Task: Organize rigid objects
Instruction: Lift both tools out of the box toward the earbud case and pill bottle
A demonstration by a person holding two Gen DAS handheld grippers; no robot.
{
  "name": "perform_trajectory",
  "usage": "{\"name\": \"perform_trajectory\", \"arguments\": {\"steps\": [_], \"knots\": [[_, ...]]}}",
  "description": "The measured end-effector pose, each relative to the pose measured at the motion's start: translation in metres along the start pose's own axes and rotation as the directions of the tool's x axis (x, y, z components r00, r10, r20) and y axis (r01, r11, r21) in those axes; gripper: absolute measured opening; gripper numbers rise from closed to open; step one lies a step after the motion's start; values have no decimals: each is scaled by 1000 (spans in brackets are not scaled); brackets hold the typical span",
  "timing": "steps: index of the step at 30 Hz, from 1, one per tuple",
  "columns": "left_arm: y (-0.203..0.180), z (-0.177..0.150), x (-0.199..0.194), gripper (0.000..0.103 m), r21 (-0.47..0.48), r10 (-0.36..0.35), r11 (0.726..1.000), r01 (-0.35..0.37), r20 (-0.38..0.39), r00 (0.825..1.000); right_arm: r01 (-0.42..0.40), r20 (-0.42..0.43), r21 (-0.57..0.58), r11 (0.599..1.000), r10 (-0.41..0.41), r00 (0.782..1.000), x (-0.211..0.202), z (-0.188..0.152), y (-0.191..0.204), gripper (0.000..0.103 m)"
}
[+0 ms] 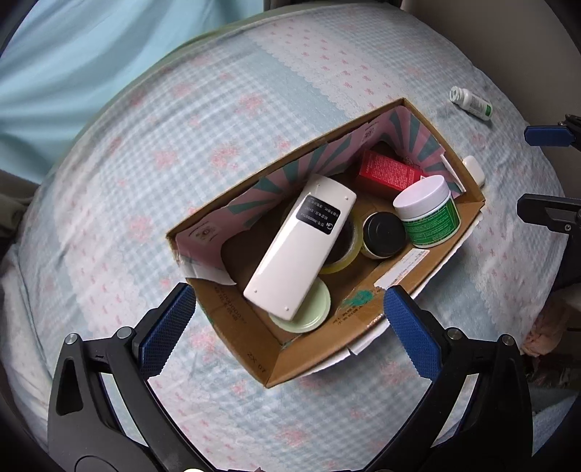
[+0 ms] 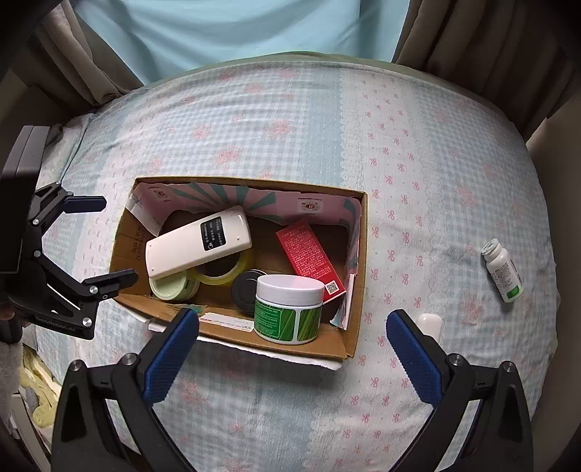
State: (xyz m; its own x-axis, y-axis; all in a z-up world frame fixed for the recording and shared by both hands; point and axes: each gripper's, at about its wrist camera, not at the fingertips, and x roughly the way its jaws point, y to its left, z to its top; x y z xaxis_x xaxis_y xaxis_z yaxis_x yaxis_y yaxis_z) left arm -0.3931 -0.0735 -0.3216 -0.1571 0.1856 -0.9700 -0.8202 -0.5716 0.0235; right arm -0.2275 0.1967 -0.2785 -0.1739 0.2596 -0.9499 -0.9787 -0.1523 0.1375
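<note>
An open cardboard box [image 1: 268, 348] [image 2: 348, 345] lies on the bed. In it are a white remote [image 1: 301, 241] [image 2: 198, 241], a red carton [image 1: 388, 172] [image 2: 308, 254], a green-labelled white jar [image 1: 428, 212] [image 2: 288, 308], a black-lidded jar [image 1: 385, 234] [image 2: 245, 288], a tape roll [image 1: 345, 254] [image 2: 227, 274] and a pale green lid [image 1: 308, 314] [image 2: 174, 287]. Outside it lie a white pill bottle [image 1: 472, 101] [image 2: 503, 270] and a small white object [image 1: 474, 169] [image 2: 430, 325]. My left gripper [image 1: 287, 323] [image 2: 109, 243] is open above the box's near end. My right gripper [image 2: 292, 348] [image 1: 544, 170] is open, empty, over the box's near wall.
The bed has a blue checked cover with pink flowers [image 2: 290, 119]. Curtains [image 2: 472, 40] and a pale blue wall [image 2: 236, 29] stand behind it. Bedding and clutter lie off the bed's left edge [image 2: 36, 399].
</note>
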Motion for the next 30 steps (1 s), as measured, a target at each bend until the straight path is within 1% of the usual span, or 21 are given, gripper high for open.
{"name": "perform_trajectory", "arguments": {"steps": [4, 6, 8, 10, 12, 15, 17, 19, 21, 23, 28, 30], "knots": [[-9, -6, -30, 103, -81, 1, 997, 1, 22, 1000, 21, 36, -30, 999, -20, 999, -32, -8, -1, 103], [-19, -8, -45, 103, -112, -10, 994, 15, 47, 999, 38, 55, -26, 999, -36, 998, -46, -14, -6, 103], [-31, -9, -61, 103, -136, -9, 991, 20, 76, 997, 60, 96, -8, 998, -59, 994, -63, -21, -14, 103], [-45, -10, -77, 103, -160, 14, 987, 3, 110, 994, 78, 133, 7, 997, -78, 988, -80, -29, -26, 103], [-60, -10, -94, 103, -186, 47, 982, -18, 154, 987, 108, 160, 22, 994, -110, 981, -96, -37, -40, 103], [-85, -8, -113, 103, -216, 79, 976, -37, 187, 979, 149, 167, 35, 988, -153, 974, -113, -47, -66, 103], [-103, -9, -121, 103, -238, 122, 969, -73, 200, 972, 166, 170, 41, 985, -171, 970, -124, -54, -86, 103], [-122, -9, -128, 103, -249, 146, 964, -92, 212, 966, 161, 174, 48, 986, -167, 971, -134, -61, -107, 103], [-142, -8, -133, 103, -263, 153, 961, -91, 226, 962, 162, 180, 45, 986, -167, 969, -142, -65, -128, 103], [-162, -6, -135, 103, -293, 171, 951, -102, 222, 960, 150, 188, 28, 988, -152, 970, -147, -66, -148, 103], [-206, 7, -123, 103, -376, 171, 922, -91, 187, 967, 122, 207, -35, 992, -112, 972, -151, -62, -193, 103], [-223, 15, -115, 103, -394, 171, 914, -92, 172, 970, 111, 210, -61, 992, -96, 973, -148, -59, -211, 103]]}}
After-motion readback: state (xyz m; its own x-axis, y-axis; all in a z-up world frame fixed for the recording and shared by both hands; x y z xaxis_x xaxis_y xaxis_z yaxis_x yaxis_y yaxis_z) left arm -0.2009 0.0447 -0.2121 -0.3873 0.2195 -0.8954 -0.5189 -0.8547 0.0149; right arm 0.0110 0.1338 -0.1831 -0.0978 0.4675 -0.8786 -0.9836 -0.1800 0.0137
